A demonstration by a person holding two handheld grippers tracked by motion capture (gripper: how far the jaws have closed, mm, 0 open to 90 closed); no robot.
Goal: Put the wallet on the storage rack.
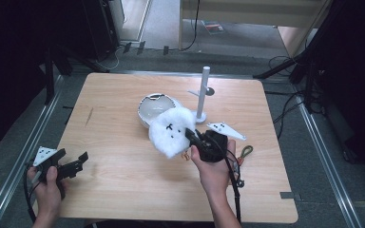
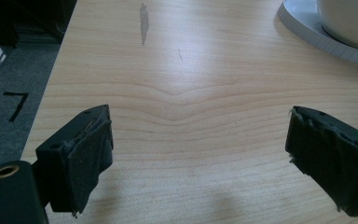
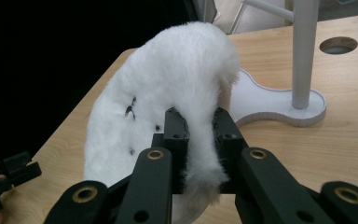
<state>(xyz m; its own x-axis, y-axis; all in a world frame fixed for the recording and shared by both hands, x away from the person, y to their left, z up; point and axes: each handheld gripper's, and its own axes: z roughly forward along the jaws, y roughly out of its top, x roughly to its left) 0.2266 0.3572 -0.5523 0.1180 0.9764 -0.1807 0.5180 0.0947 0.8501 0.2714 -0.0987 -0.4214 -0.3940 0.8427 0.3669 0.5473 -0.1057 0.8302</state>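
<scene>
- Right gripper (image 1: 193, 137): jaws pinched on the edge of a white fluffy hat (image 1: 172, 131), holding it up above the table (image 1: 123, 161), near centre.
- In the right gripper view the white fluffy hat (image 3: 168, 98) hangs between the jaws with a tuft of fur poking out below them; small black marks on its face side, no letters that I can read.
- Left gripper (image 1: 78, 160): at the near left edge of the table, jaws spread wide with bare wood between them, well apart from the hat.
- Left gripper view: both foam pads (image 2: 91, 154) worn and frayed at the edges, no contact with anything.
- White stand (image 1: 202, 95): upright pole on a flat base, just behind the hat on the right; the base (image 3: 279, 105) shows in the right gripper view.
- Round white bowl-like dish (image 1: 158, 108) sits behind the hat, partly hidden by it.
- Floor mark (image 2: 16, 103) beside the table looks like a black "7"; no other writing or brand is legible.
</scene>
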